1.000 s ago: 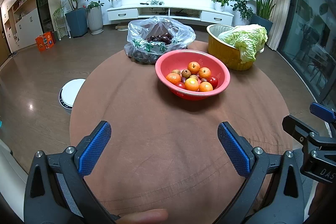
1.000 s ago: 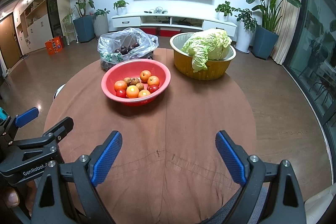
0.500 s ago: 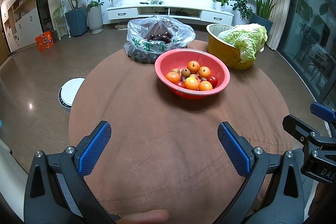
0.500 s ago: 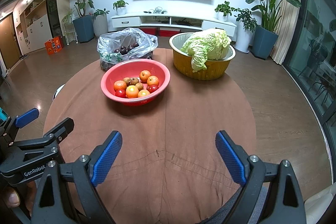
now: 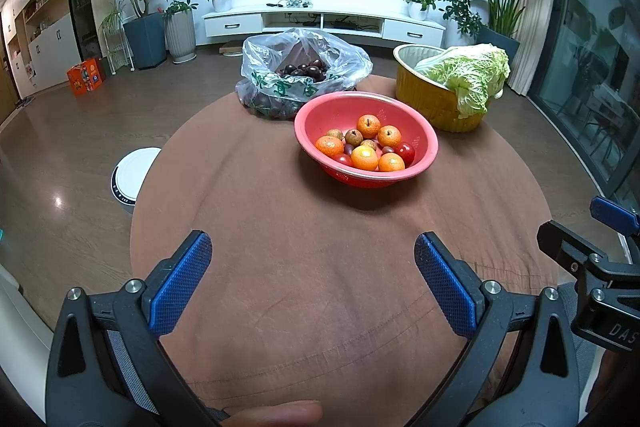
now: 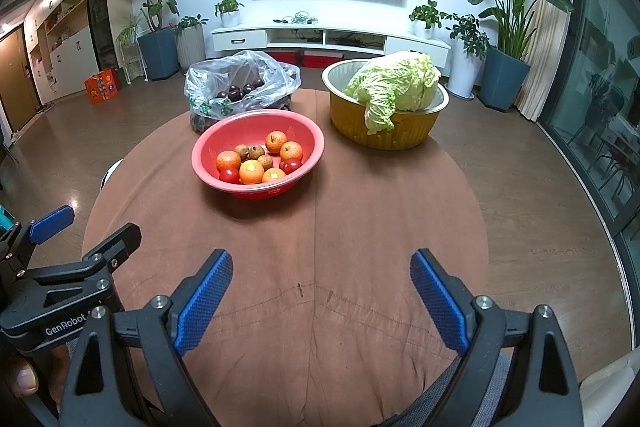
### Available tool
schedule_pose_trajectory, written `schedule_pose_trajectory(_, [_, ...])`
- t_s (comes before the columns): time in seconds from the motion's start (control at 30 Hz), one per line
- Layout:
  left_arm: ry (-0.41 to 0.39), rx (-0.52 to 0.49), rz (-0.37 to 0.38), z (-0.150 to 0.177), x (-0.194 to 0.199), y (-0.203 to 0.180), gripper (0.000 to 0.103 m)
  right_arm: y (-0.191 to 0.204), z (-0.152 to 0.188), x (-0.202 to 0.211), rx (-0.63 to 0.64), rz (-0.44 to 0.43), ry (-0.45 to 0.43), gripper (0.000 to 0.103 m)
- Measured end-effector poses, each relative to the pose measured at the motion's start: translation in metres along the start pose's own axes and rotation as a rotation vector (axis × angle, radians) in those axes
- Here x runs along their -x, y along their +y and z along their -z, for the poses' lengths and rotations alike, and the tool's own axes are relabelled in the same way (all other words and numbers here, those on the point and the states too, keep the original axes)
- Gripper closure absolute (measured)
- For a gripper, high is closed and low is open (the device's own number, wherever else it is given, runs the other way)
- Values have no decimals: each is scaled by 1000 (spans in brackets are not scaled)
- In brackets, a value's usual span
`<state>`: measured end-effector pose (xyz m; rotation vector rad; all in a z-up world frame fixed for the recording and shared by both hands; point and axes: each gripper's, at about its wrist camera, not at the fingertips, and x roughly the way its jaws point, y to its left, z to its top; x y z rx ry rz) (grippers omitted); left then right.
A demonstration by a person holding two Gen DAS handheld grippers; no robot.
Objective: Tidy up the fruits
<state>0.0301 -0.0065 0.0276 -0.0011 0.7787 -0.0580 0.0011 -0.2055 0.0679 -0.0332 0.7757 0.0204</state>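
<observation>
Almost nothing has moved since the earlier frames: the red perforated plastic bowl sits a shade lower and nearer in the left wrist view, and both tools hang where they were over the near edge of the round table under its brown cloth. The left gripper has its blue-padded jaws spread wide with nothing between them; the right gripper is likewise wide apart and empty.

The mixed fruit, small oranges, red tomato-like fruits and brown longan-like ones, lies heaped together in the red bowl at the table's middle. Just behind it, touching or nearly so, a clear plastic bag with green print holds dark plums. To the right stands a yellow metal basin with a napa cabbage lying across it.

As a judgement, the scene fits either fruit waiting to be sorted by kind or fruit already gathered into one bowl; the pictures do not settle which. Any pick from the heap would call for a long reach forward and a narrow, gentle close on one round, rolling fruit without disturbing its neighbours
</observation>
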Motion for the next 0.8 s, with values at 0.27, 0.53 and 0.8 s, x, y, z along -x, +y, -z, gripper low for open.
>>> schedule_pose_trajectory(0.27, [1,0,0,0,0,1,0,0,-1,0,0,-1,3,11])
schedule_pose_trajectory(0.53, [10,8,5,1,-2,0,0,0,3,1,0,-2,5,11])
schedule_pose_trajectory(0.8, [0,19,8,7,-9,1,0,-1,12,3,-11,-3,17,11])
